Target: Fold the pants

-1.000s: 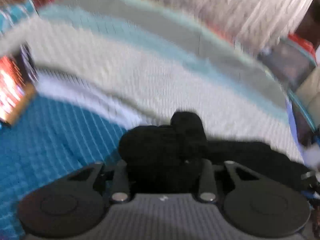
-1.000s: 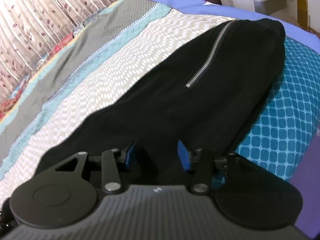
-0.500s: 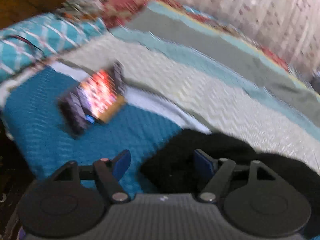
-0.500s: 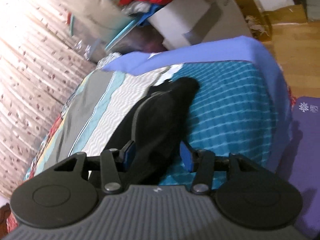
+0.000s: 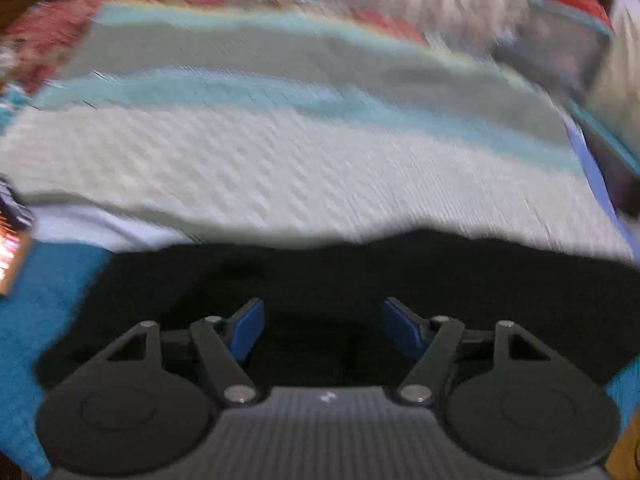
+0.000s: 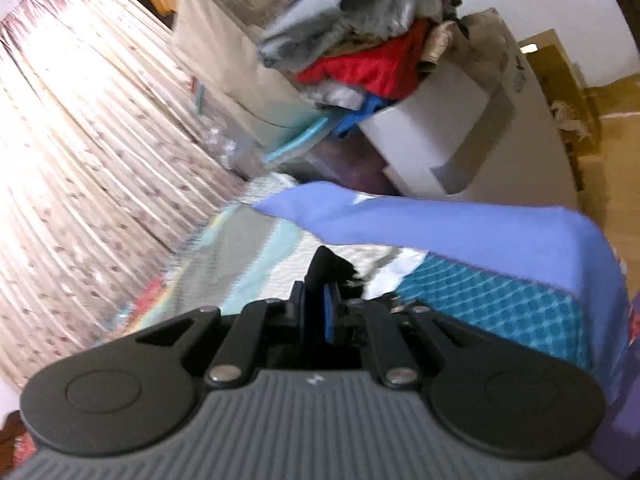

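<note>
The left hand-held gripper hovers with its blue pads spread apart and empty over the black pants, which lie across the bed from 9 to 3 o'clock. The right hand-held gripper is clamped on a fold of the pants, with the clothes pile at 12 o'clock.

Left gripper now open, released the black pants it clamped a second ago. Right gripper, open earlier, now pinches pants fabric and is lifted off the bed.
</note>
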`<state>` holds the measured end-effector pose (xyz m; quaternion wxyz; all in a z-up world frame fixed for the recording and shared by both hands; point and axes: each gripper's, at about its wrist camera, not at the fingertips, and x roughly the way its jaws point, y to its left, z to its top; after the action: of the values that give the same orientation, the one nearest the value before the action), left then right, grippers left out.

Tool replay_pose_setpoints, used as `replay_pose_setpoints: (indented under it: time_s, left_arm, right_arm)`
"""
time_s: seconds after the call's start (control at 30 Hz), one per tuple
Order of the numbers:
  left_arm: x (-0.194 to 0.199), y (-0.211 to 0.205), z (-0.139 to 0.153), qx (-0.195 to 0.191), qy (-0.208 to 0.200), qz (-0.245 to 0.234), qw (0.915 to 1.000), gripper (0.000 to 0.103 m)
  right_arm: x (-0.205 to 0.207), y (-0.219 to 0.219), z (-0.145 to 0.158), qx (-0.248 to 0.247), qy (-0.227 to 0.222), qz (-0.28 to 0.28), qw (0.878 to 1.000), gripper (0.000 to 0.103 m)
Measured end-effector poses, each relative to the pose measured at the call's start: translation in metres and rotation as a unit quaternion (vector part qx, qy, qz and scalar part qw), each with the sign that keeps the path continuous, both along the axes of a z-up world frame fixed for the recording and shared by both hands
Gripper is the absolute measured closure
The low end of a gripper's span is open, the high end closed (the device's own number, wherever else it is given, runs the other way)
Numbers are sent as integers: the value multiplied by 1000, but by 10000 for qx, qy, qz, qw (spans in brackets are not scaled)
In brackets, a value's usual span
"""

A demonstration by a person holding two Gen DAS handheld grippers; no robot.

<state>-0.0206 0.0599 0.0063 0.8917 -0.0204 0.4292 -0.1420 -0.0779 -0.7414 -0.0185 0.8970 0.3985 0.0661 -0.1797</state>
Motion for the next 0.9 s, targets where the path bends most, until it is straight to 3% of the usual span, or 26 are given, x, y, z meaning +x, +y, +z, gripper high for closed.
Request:
replay_pose_setpoints:
  time_s: [0.07, 0.1, 0.13, 0.17, 0.2, 0.27, 0.33, 0.43, 0.5, 0.53, 0.57, 0.67, 0.73, 0.77, 0.83, 0.9]
  left_arm:
    - [-3, -13, -14, 49, 351, -184, 9992, 39]
    - [-5, -15, -19, 75, 464, -266, 9985, 39]
    - [-11, -18, -22, 106, 510, -360, 9980, 39]
    - [-14, -19, -23, 138, 491, -430, 9978, 39]
    - [-17, -20, -21, 129, 459, -482, 9977, 39]
    - [-16, -20, -15, -49, 415, -569, 9975, 38]
    - [-8, -20, -11, -170, 377, -546, 9977, 39]
    - [2, -29, -13, -340, 457, -578, 9967, 40]
    - [7, -38, -26, -290, 609, -708, 9952, 44]
    - [7, -43, -34, -134, 714, -718, 9948, 49]
    - [9, -45, -40, -12, 743, -701, 9948, 52]
    - [7, -39, -34, -245, 669, -697, 9950, 52]
    - [6, -28, -28, -597, 661, -633, 9940, 52]
    - [5, -24, -25, -684, 637, -585, 9939, 52]
    - [5, -11, -21, -877, 584, -485, 9932, 52]
    - [1, 1, -18, -1058, 558, -402, 9920, 52]
  right_arm:
    - [3, -10, -27, 567, 455, -147, 9972, 83]
    - [-5, -11, -40, 880, 356, -248, 9952, 81]
    - [-17, -10, -51, 1193, 34, -256, 9925, 67]
    - [-27, -8, -60, 1440, -247, -225, 9890, 48]
    - [-34, -6, -65, 1601, -438, -167, 9860, 41]
    - [-33, 0, -66, 1672, -561, 24, 9843, 37]
    - [-20, 3, -61, 1512, -384, 145, 9877, 37]
    - [5, 2, -55, 1392, -82, 81, 9902, 38]
    - [16, 2, -51, 1350, 103, 79, 9908, 63]
    - [22, 3, -44, 1369, 219, 149, 9902, 92]
    - [23, 9, -36, 1273, 174, 163, 9916, 92]
    - [21, 50, 10, 262, -21, 772, 9967, 92]
    - [21, 89, 38, -470, 16, 1391, 9892, 92]
    - [22, 114, 48, -861, 113, 1756, 9806, 92]
    - [27, 171, 58, -1853, 544, 2371, 9521, 92]
    - [34, 229, 47, -2793, 1153, 2848, 9097, 92]
